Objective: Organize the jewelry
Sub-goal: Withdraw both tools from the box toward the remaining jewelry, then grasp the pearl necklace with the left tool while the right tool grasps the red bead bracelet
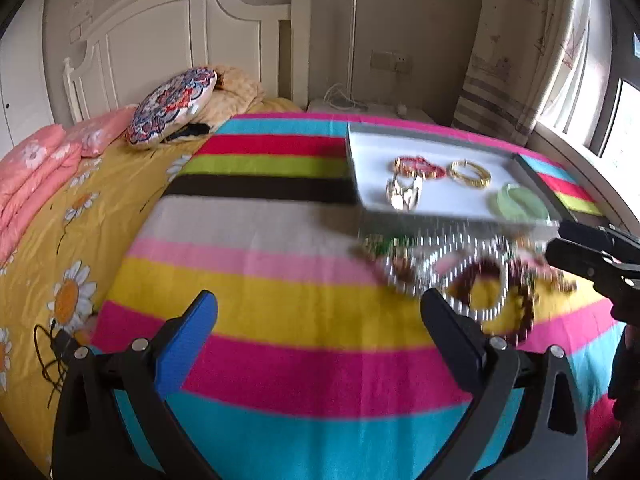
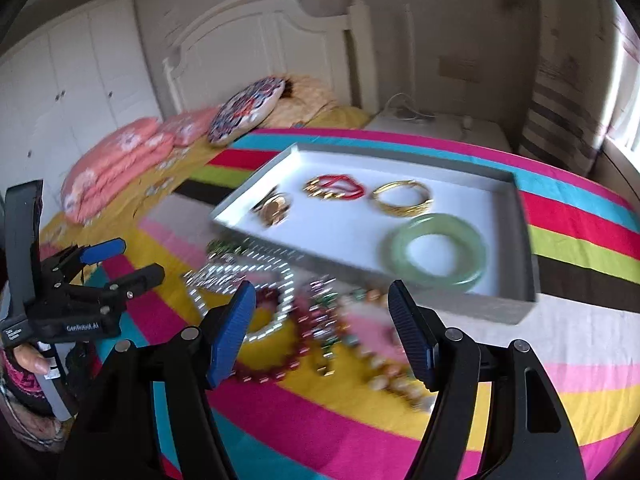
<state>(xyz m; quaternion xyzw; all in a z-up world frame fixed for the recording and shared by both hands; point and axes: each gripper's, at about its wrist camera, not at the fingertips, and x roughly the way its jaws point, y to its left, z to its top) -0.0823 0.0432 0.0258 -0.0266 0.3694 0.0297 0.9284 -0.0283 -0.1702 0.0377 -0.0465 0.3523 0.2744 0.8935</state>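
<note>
A white tray (image 2: 360, 232) lies on the striped blanket and holds a red bead bracelet (image 2: 334, 188), a gold bangle (image 2: 402, 198), a green jade bangle (image 2: 436, 252) and a gold piece (image 2: 274, 208). In front of the tray is a tangled jewelry pile (image 2: 304, 320) with a silvery bead necklace (image 2: 240, 276) and a dark red bead bracelet (image 2: 280, 364). My right gripper (image 2: 324, 320) hovers open above this pile, with nothing gripped. My left gripper (image 1: 320, 320) stands wide open and empty over the blanket, left of the pile (image 1: 460, 276). The tray (image 1: 372, 152) is beyond it.
The striped blanket (image 1: 280, 320) covers a bed with a yellow daisy sheet (image 1: 60, 260), pink folded bedding (image 1: 36, 172) and a round patterned cushion (image 1: 172, 108) near the white headboard (image 1: 180, 40). A nightstand (image 2: 440, 128) and a window stand on the right. A black cable (image 1: 52, 352) lies on the sheet.
</note>
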